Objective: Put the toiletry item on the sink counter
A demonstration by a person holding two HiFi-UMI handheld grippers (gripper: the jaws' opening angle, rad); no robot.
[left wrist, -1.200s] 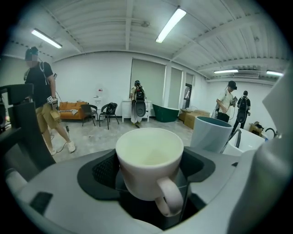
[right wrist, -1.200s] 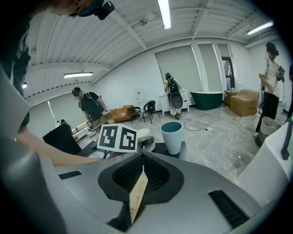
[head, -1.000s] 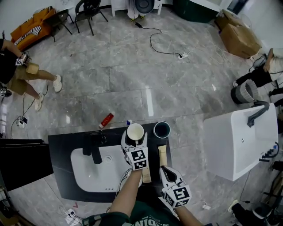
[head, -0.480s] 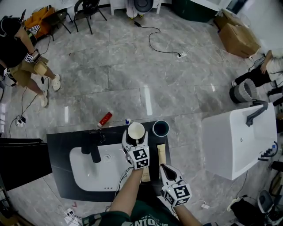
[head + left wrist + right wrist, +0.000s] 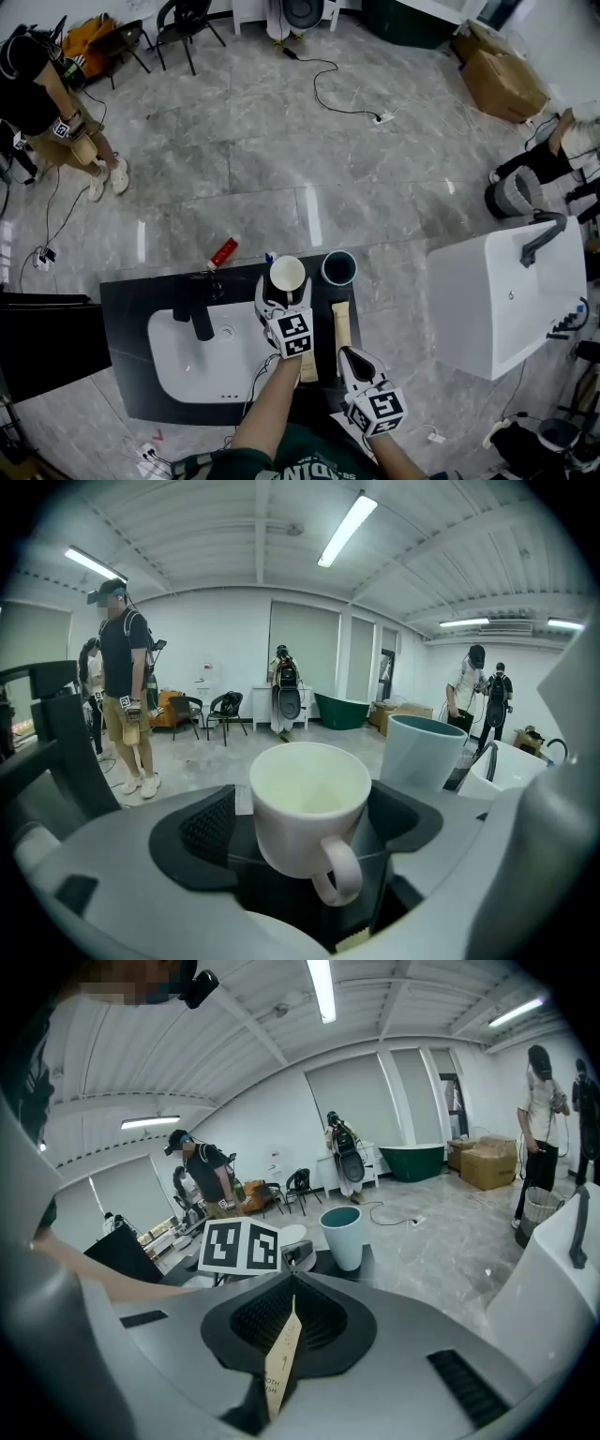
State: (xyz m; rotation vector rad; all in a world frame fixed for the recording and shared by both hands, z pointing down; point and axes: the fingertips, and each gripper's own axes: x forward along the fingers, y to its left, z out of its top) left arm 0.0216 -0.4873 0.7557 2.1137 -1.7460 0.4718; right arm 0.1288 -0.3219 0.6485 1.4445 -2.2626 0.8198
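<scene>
R claw (image 5: 292, 1321) clenched on toothbrush box (image 5: 280, 1358), thin edge only, over counter (image 5: 127, 309) R end, nr teal cup (image 5: 339, 270). L claw (image 5: 305, 832) grasping white mug (image 5: 309, 789). Risks: box pivots in the narrow grip and lands skewed; could nudge cup.

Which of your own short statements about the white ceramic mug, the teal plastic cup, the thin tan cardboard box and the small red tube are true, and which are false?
1. The left gripper grips the white ceramic mug. True.
2. The teal plastic cup lies on its side in the basin. False: it stands upright on the black sink counter, beside the mug.
3. The right gripper is shut on the thin tan cardboard box. True.
4. The small red tube lies in the basin. False: it lies on the grey floor, beyond the counter.
</scene>
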